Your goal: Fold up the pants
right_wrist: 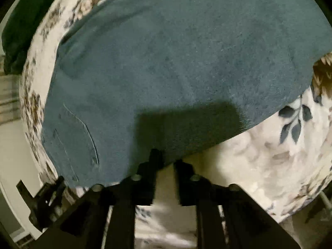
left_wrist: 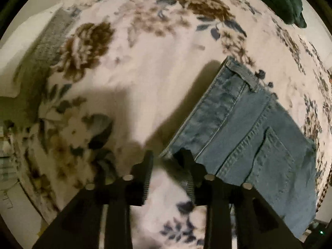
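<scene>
Both jaw pairs stand part-open, gripping nothing: right gripper [right_wrist: 166,161] sits at the near edge of the jeans [right_wrist: 166,62] (nearer than the left), left gripper [left_wrist: 166,159] at their corner, denim running up-right across the floral bedspread [left_wrist: 145,62]

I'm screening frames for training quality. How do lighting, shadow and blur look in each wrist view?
Left wrist view: dim warm light, a hard gripper shadow on the floral bedspread, motion blur on the print, jeans seams fairly crisp, fisheye bending. Right wrist view: darker, a blocky shadow on the jeans, soft blur throughout.
</scene>
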